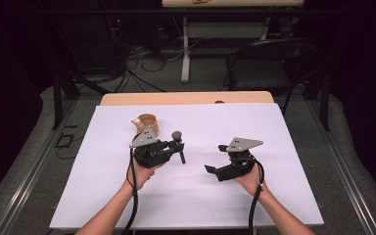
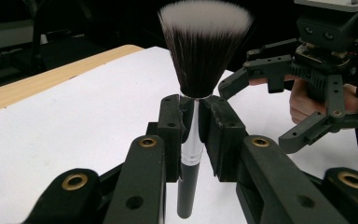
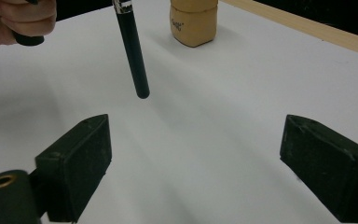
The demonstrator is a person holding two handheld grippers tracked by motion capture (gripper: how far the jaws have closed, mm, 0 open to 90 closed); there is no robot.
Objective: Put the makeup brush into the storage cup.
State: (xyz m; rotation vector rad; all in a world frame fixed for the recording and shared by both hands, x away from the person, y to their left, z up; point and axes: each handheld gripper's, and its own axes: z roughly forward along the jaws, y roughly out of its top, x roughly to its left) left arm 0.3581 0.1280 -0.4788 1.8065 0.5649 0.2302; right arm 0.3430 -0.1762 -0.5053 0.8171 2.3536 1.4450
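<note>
A makeup brush (image 1: 176, 135) with dark, white-tipped bristles (image 2: 204, 44), a silver ferrule and a black handle (image 3: 133, 51) is held upright above the white sheet. My left gripper (image 1: 177, 146) is shut on it at the ferrule (image 2: 190, 135), bristles up and handle hanging down. To its right, my right gripper (image 1: 216, 157) stands open with its jaws wide apart and nothing between its pads (image 3: 79, 161). In the left gripper view, the right gripper (image 2: 279, 107) faces the brush from a short distance. A tan cup (image 1: 147, 122) stands just behind the left gripper.
A white sheet (image 1: 274, 196) covers the wooden table (image 1: 186, 98). The tan cup (image 3: 193, 21) sits beyond the brush handle in the right gripper view, with a hand (image 3: 18, 18) at the upper left. A dark chair (image 1: 269, 63) and cables lie behind the table.
</note>
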